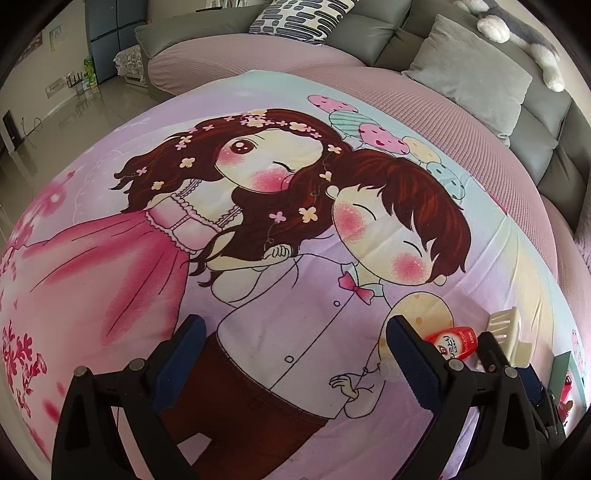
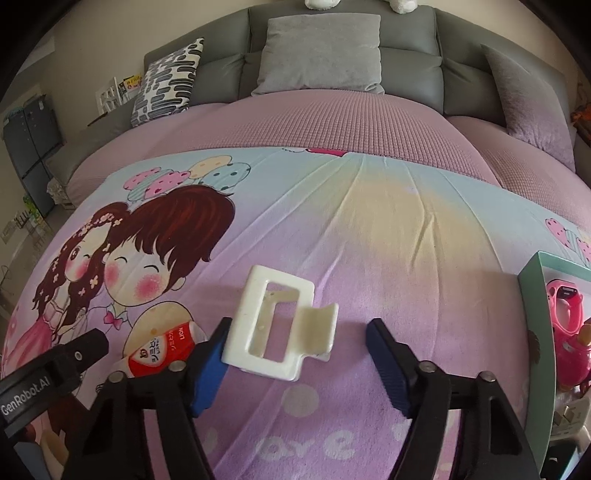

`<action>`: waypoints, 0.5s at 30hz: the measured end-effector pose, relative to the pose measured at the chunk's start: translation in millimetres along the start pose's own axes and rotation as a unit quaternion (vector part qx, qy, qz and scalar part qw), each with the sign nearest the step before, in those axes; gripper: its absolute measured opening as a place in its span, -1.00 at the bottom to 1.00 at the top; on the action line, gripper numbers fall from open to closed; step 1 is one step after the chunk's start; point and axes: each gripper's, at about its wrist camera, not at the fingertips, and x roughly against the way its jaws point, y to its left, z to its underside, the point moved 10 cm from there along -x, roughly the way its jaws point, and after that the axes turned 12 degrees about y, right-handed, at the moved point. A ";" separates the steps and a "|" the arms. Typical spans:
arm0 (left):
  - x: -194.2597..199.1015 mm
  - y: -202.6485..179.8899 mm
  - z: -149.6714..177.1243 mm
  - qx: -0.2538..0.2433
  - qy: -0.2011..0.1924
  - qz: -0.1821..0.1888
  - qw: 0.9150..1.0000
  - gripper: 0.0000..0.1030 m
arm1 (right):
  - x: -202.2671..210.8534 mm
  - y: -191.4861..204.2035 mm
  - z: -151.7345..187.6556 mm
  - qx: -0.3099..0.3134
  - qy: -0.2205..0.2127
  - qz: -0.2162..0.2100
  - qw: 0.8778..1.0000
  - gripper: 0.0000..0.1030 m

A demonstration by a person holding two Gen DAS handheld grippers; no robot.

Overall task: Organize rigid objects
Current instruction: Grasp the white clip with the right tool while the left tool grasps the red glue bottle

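the right gripper (image 2: 295,341) is spread wide around the white plastic holder (image 2: 275,325), lying on the printed sheet (image 2: 388,229); i think it should lower squarely before pinching the frame; the left gripper (image 1: 295,341) is spread, holding nothing; red tube (image 2: 162,349) lies just beside.

Both tools (image 1: 295,354) (image 2: 297,341) are black, blue-padded, with silver screws.

A grey sofa (image 2: 343,33) with cushions (image 2: 321,55) is seen behind the cartoon-printed sheet (image 2: 369,229). A glossy tiled floor (image 1: 55,122) and a dark cabinet (image 1: 110,37) are shown at left.
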 end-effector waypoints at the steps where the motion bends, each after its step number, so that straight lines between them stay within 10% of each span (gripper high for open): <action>1: 0.0 -1.5 0.3 -0.002 0.000 0.000 1.000 0.90 | 0.7 -2.2 -0.1 -0.003 0.000 0.000 1.000 0.20; 15: -1.6 -39.3 4.7 -0.041 0.003 0.023 0.999 0.90 | 8.0 -27.8 13.4 -0.015 0.004 0.009 1.000 -0.02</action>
